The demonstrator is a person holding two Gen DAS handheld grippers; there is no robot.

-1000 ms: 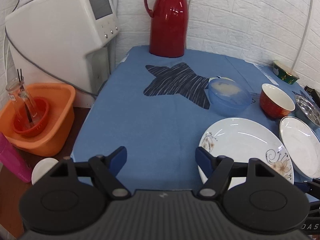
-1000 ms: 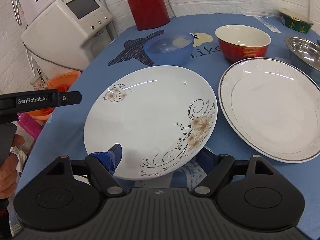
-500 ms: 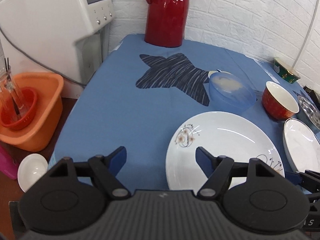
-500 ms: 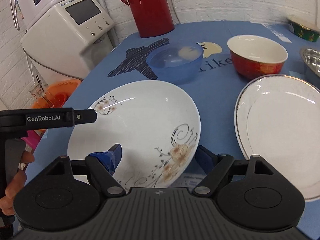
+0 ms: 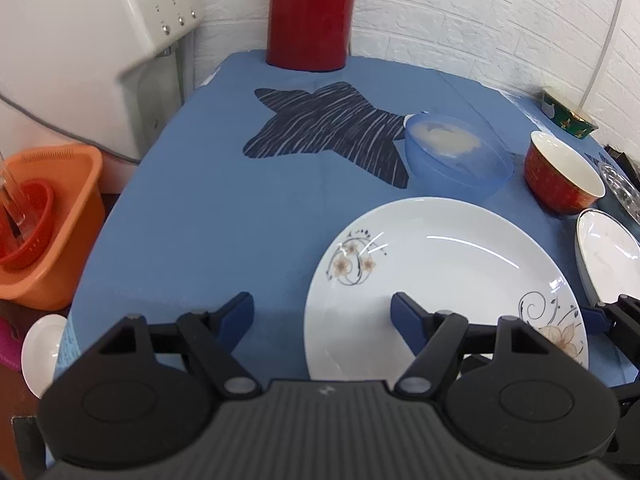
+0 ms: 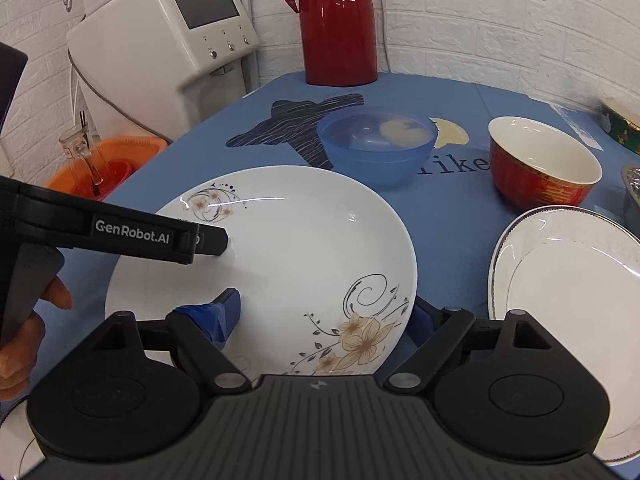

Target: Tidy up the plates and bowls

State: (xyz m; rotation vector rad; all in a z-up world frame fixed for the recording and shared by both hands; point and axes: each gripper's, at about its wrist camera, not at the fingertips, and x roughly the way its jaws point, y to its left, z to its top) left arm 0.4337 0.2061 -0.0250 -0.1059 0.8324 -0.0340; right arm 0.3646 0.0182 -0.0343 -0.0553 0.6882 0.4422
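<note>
A white floral plate (image 5: 440, 280) (image 6: 304, 256) lies on the blue tablecloth (image 5: 224, 208). My left gripper (image 5: 322, 312) is open; the plate's left rim sits between its fingers. In the right wrist view its black side (image 6: 140, 236) reaches over the plate. My right gripper (image 6: 324, 314) has its jaws wide apart at the plate's near rim: the left finger rests on top, the right finger shows just past the edge. Behind stand a blue bowl (image 5: 456, 156) and a red bowl (image 5: 564, 178). A grey-rimmed plate (image 6: 572, 280) lies to the right.
A red thermos (image 5: 310, 12) stands at the table's back, a white machine (image 5: 80, 40) to the left. An orange basin (image 5: 60, 220) and a white bowl (image 5: 40, 352) sit below the table's left edge. A green tin (image 5: 568, 116) and a steel bowl (image 5: 620, 184) are far right.
The floral plate has slid left, away from the grey-rimmed plate, along with my right gripper. My left gripper has come closer, and the plate's left rim now lies between its fingers.
</note>
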